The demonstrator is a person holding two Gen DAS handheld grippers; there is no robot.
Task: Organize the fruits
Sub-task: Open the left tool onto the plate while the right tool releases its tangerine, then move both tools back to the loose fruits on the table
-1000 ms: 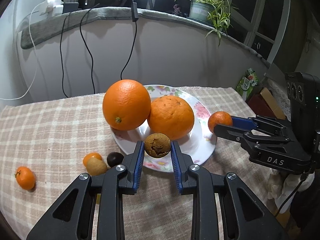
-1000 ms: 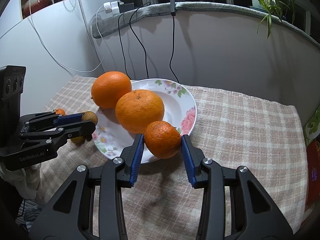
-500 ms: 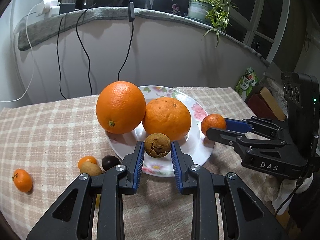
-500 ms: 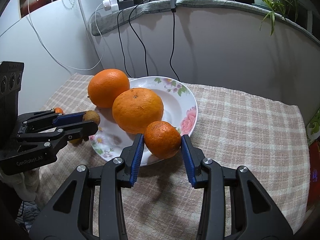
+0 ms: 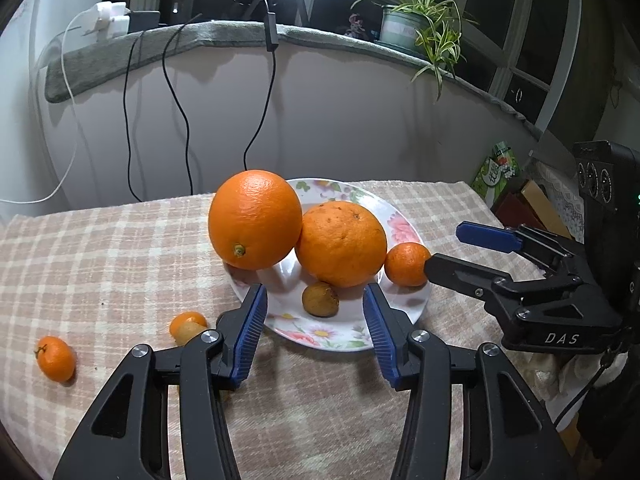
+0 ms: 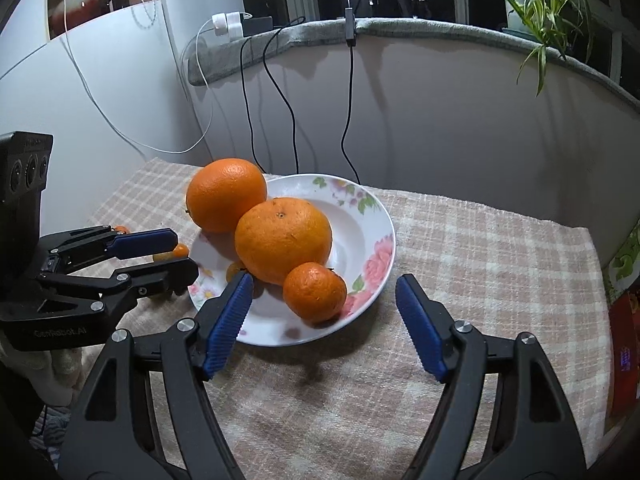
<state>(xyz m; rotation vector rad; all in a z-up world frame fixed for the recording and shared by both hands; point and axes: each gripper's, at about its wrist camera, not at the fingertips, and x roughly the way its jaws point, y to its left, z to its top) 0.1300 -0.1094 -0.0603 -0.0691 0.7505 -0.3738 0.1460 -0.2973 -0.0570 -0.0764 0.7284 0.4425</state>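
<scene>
A floral plate holds two big oranges, a small brown fruit and a small mandarin. My left gripper is open and empty, its jaws either side of the brown fruit at the plate's near rim. It also shows in the right wrist view. My right gripper is open and empty just short of the mandarin. It also shows in the left wrist view.
On the checked cloth left of the plate lie a mandarin, a small orange fruit and a brown fruit. A curved wall with hanging cables stands behind. Boxes lie at the table's right edge.
Both grippers have opened. The left one let the brown fruit down on the plate; the right one let the mandarin down on the plate's rim. Both pulled back slightly.
</scene>
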